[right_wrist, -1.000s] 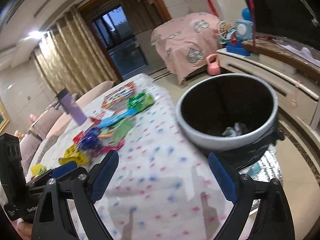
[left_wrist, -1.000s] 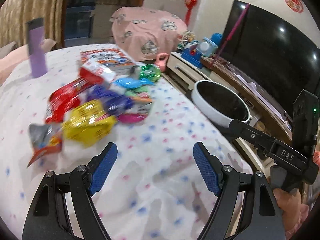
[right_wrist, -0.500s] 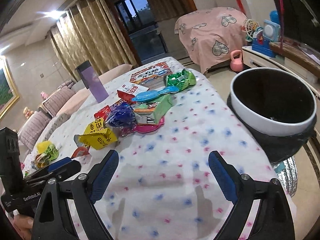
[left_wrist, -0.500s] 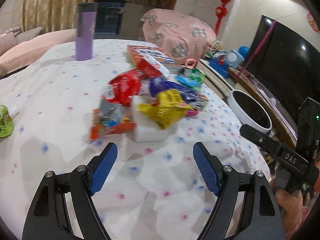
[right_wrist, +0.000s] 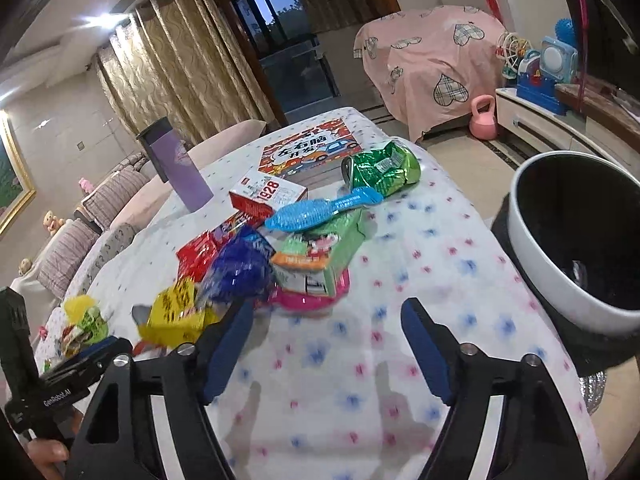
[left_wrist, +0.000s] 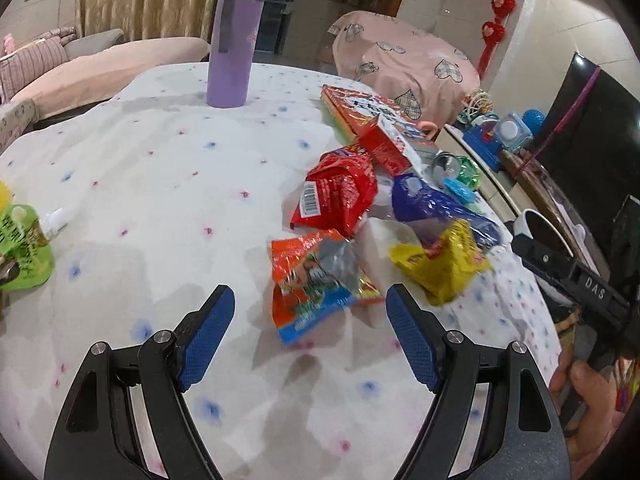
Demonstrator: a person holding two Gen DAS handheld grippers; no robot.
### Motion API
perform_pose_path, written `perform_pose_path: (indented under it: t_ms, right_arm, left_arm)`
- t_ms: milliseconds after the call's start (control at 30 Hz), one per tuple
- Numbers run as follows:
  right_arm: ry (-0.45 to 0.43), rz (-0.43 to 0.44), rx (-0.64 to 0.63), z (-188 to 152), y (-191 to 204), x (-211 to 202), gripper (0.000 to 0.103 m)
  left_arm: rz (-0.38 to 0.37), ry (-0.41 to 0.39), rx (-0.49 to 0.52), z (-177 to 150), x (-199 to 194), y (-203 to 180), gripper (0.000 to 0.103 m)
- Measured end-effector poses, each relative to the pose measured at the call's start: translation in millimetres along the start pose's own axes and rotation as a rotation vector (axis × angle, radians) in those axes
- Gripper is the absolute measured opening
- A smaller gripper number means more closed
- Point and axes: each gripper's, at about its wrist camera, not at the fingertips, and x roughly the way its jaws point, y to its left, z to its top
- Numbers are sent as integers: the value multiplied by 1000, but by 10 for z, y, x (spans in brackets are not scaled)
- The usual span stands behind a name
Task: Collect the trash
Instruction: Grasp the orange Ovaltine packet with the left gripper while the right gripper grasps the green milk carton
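Hovering over the spotted tablecloth, your left gripper has its jaws wide with nothing gripped; the orange snack wrapper lies on the cloth just ahead, between the 2 blue pads. Your right gripper is closing its jaws on nothing, only cloth between them. The trash pile sits mid-table: red bag, yellow wrapper, blue bag, green carton. The white bin stands beside the table's right edge.
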Motion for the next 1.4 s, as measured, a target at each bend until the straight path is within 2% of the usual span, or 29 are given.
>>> perform_pose_path:
  t_ms: [167, 200, 333, 367, 433, 500, 667, 933, 1100, 1400]
  right_arm:
    - [39, 11, 7, 156, 11, 297, 76]
    - [51, 13, 8, 188, 14, 373, 76]
    - [102, 16, 12, 262, 18, 640, 76]
    - [116, 19, 17, 269, 9, 704, 74]
    - [136, 34, 26, 267, -10, 780, 59]
    - [130, 38, 28, 253, -16, 750, 55]
    - [99, 45, 36, 198, -90, 534, 51]
    - [61, 69, 44, 34, -197, 65, 51]
    - [70, 121, 55, -123, -240, -179, 51]
    - [72, 99, 61, -315, -375, -394, 51]
  left_arm:
    - [-33, 43, 10, 47, 189, -19, 77]
    - [-38, 52, 10, 48, 214, -30, 70]
    - [-59, 89, -8, 64, 342, -9, 51]
    - [-57, 94, -15, 68, 361, 11, 39]
    - [-68, 99, -34, 69, 369, 56, 34]
    - [-64, 90, -39, 73, 339, 72, 29]
    - [-64, 29, -33, 114, 129, 18, 26]
    - [-122, -45, 24, 159, -218, -278, 26]
    - [-181, -36, 72, 96, -291, -559, 26]
    - [-216, -2, 113, -16, -264, -845, 26]
